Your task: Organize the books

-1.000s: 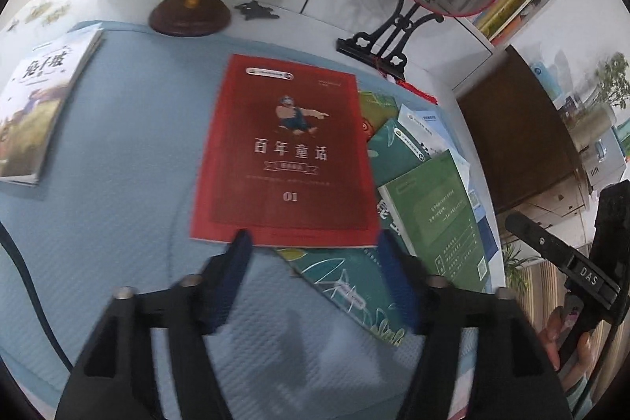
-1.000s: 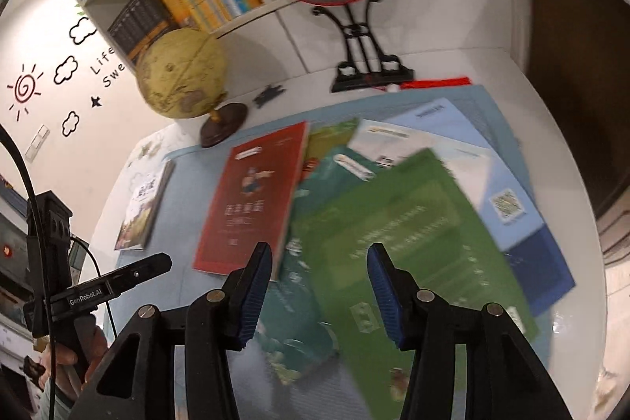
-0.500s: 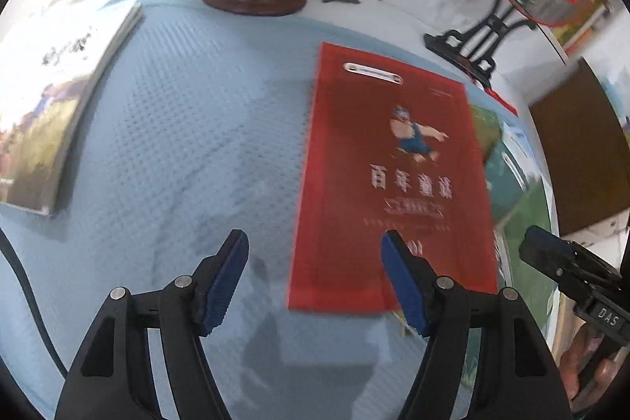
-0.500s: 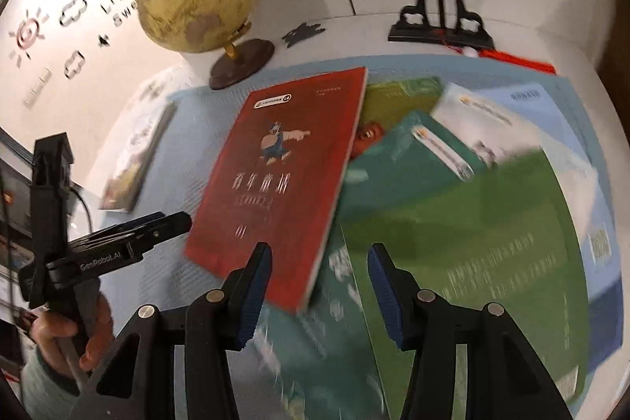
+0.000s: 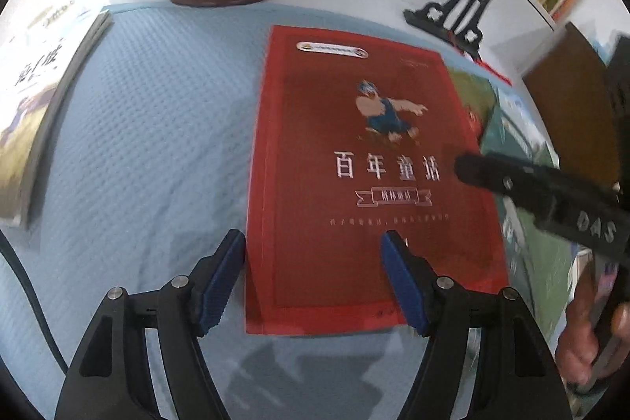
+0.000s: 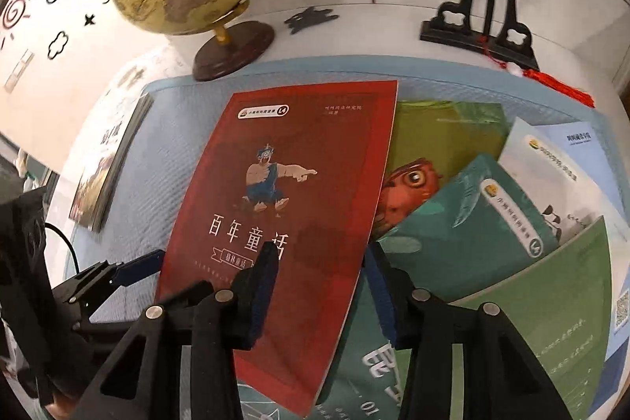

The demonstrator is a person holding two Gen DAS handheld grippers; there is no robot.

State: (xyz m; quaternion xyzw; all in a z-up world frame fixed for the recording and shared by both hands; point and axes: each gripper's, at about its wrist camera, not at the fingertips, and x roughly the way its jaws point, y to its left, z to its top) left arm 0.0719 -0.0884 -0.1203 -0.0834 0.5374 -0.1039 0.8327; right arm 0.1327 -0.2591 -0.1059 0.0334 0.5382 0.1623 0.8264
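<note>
Since 1 s ago, both grippers were brought closer to the red book (image 5: 366, 180), flat on the blue mat (image 5: 157, 128). Left gripper (image 5: 313, 282) fingers apart at its near-left corner; right gripper (image 6: 321, 286) closing astride its right edge, pads not yet pressing. Lift prob. next.

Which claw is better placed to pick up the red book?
Probably right: the right claw straddles the red book's raised right edge, jaws closing. The left claw hovers open over its flat corner.
</note>
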